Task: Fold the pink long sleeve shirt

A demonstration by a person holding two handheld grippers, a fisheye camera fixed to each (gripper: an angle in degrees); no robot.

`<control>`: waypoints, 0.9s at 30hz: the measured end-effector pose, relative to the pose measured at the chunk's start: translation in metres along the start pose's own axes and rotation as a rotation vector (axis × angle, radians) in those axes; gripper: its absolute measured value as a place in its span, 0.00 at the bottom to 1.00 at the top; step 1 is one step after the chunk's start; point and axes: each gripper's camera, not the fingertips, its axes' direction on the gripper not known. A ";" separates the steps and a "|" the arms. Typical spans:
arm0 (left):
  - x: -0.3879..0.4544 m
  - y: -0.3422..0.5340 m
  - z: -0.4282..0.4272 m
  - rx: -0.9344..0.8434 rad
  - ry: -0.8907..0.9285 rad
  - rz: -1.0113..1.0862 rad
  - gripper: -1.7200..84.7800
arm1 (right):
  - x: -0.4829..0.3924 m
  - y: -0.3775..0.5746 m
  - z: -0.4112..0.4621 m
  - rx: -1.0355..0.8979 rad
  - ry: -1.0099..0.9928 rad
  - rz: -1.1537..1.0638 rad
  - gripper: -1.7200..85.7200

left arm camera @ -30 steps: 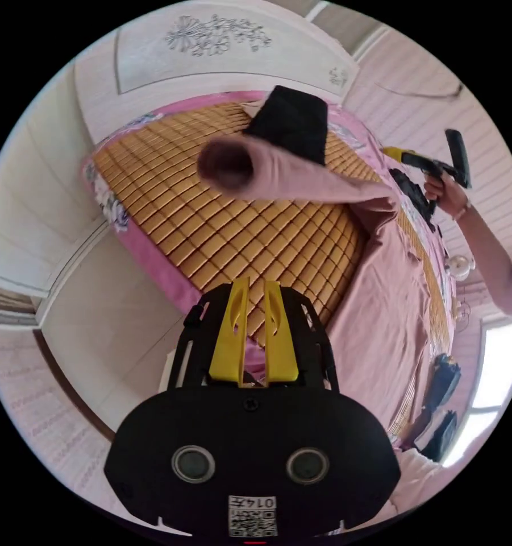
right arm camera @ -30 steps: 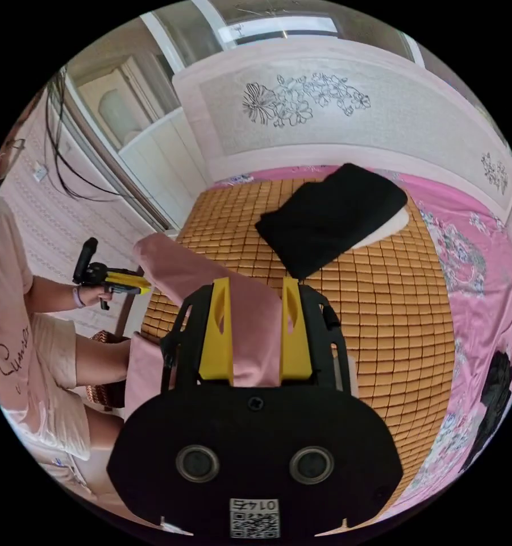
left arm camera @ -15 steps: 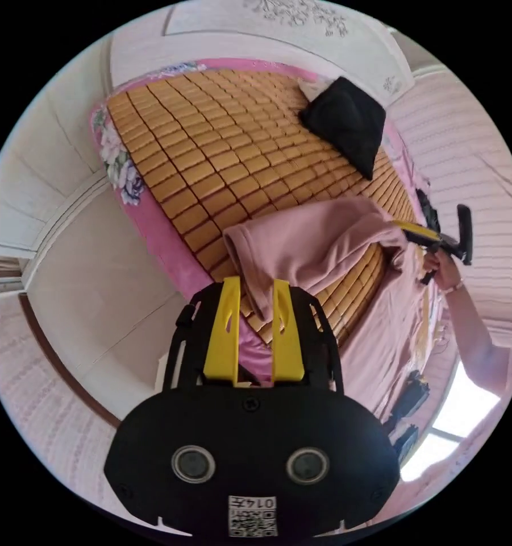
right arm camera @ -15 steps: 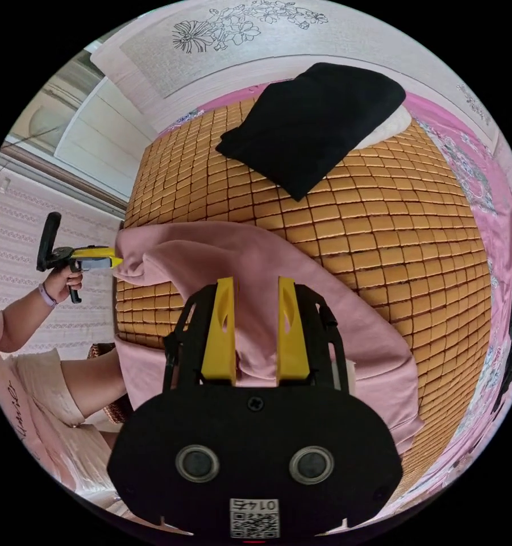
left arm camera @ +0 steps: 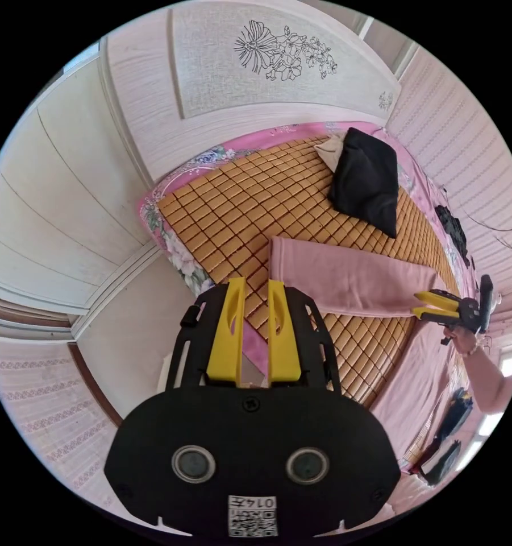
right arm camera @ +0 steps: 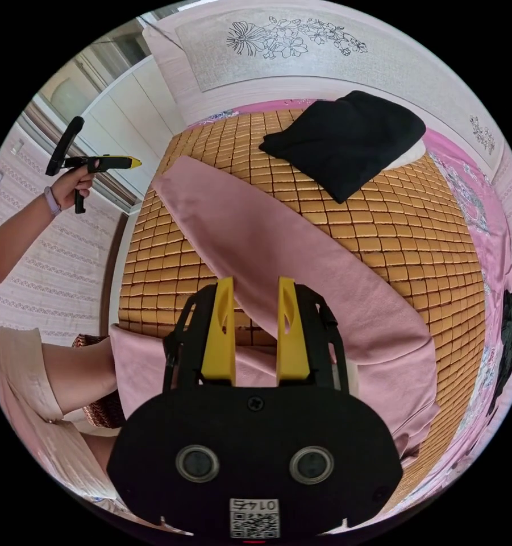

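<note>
The pink shirt's long sleeve lies flat and straight across the bamboo mat, cuff end toward my left gripper. That gripper hovers past the bed's corner, jaws slightly apart with nothing between them. In the right gripper view the same sleeve runs diagonally under my right gripper, which is open and holds nothing. The shirt's body drapes over the mat's near edge. A hand holds the left gripper up, off the bed. The right gripper sits by the sleeve's shoulder end, jaws apart.
A folded black garment rests on a pale pillow near the carved headboard. Dark items lie on the pink floral sheet beside the mat. White cabinets stand next to the bed. The person's arm and leg are close by.
The sleeve was held up in the air and bunched; now it lies spread flat on the mat. The left gripper has let go and drawn back off the bed's corner.
</note>
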 end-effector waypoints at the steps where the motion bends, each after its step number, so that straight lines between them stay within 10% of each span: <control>1: 0.014 0.000 0.004 -0.003 0.024 0.018 0.10 | -0.003 0.004 0.006 -0.018 0.008 0.012 0.15; 7: 0.109 0.000 0.075 -0.199 0.036 0.148 0.09 | -0.013 0.031 0.008 0.020 0.017 0.091 0.14; 13: 0.146 0.007 0.039 -0.026 -0.016 0.188 0.08 | -0.051 0.154 -0.056 0.274 0.039 0.354 0.09; 27: 0.484 0.191 0.054 -0.325 0.233 0.856 0.01 | -0.191 0.499 -0.073 -0.366 0.139 0.949 0.02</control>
